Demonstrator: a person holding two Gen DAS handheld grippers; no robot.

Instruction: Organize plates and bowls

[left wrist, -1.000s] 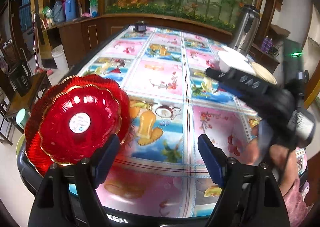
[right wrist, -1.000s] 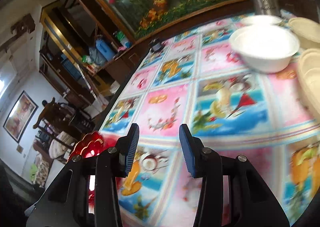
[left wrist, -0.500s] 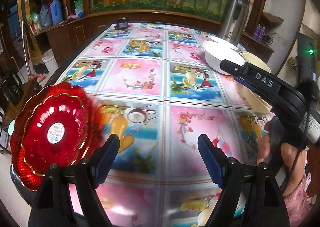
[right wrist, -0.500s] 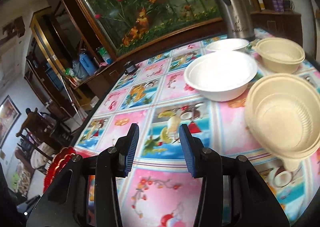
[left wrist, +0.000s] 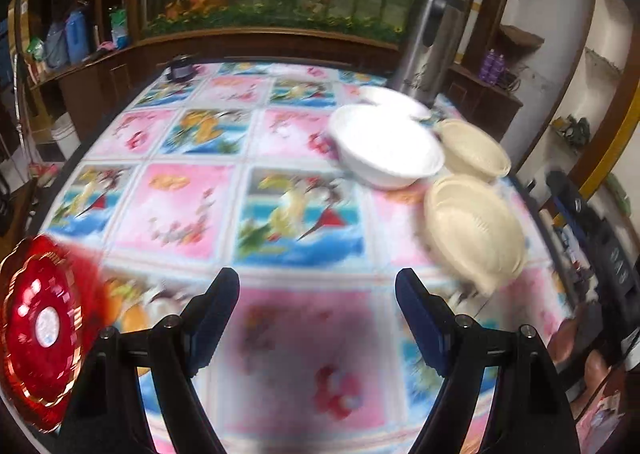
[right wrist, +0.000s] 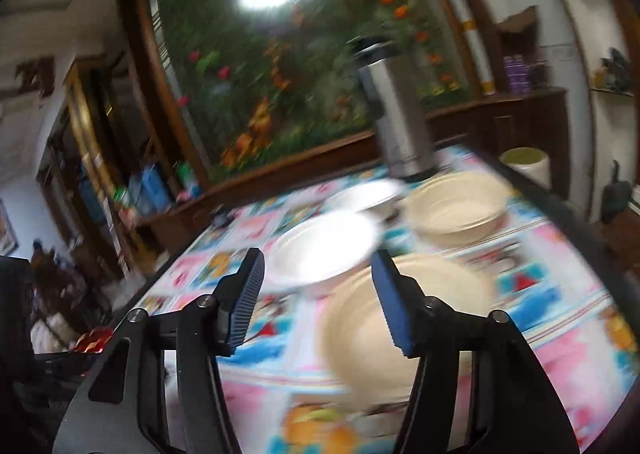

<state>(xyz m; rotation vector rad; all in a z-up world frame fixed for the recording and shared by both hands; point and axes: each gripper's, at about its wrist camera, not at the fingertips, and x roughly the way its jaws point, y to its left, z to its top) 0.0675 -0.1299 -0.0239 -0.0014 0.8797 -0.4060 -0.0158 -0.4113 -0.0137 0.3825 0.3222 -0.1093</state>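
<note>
Right gripper (right wrist: 318,296) fingers opening, empty; straddle the near cream bowl (right wrist: 404,318) rim squarely. Left gripper (left wrist: 318,306) fingers apart, empty

Layout on the table (left wrist: 188,210). In the left wrist view, a scalloped plate (left wrist: 40,330) lies at the near left edge. At the far right stands a thermos jug (left wrist: 428,50); directly before it lies a small bowl (left wrist: 394,102), and before that a larger bowl (left wrist: 386,152). To the right of the larger bowl sits a third bowl (left wrist: 472,148), with a fourth bowl (left wrist: 474,228) nearer the camera, just beside both. A small dark object (left wrist: 181,68) rests at the far left edge, well apart from the bowls.
</note>
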